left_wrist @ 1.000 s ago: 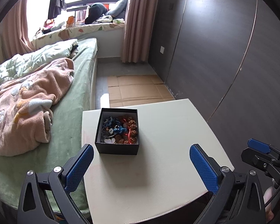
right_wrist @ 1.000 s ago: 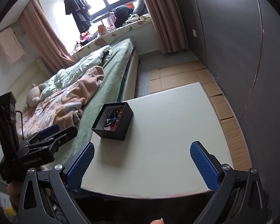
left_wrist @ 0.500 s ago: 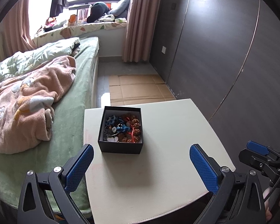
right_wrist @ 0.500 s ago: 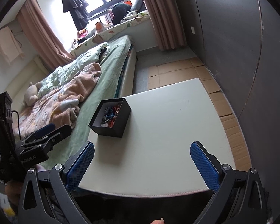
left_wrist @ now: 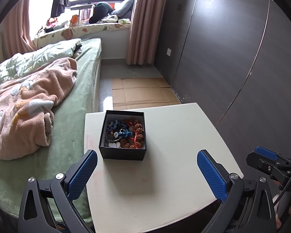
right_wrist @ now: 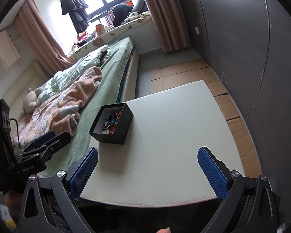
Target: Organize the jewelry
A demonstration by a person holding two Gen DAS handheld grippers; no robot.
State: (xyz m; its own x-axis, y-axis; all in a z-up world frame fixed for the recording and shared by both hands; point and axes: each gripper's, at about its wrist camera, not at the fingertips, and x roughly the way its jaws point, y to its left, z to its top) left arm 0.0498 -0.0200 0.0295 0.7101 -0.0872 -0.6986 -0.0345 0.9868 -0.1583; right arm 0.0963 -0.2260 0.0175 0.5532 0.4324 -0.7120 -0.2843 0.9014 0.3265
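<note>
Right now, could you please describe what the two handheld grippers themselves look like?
Both the left gripper and the right gripper have black angular frames with silver bolts, and their fingers carry blue pads with a fine grid texture. A black cable runs to the left unit, whose body bears white lettering.

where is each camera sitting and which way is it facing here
Left wrist: rides the left gripper at the table's near edge, facing forward and down at the black jewelry box, bed beyond; its own open blue fingers show, plus the right gripper at the right edge.
Right wrist: rides the right gripper, further right, facing across the white table toward the bed; its open fingers show, with the left gripper at left.
Shared: box, table, bed, window, dark wall.
</note>
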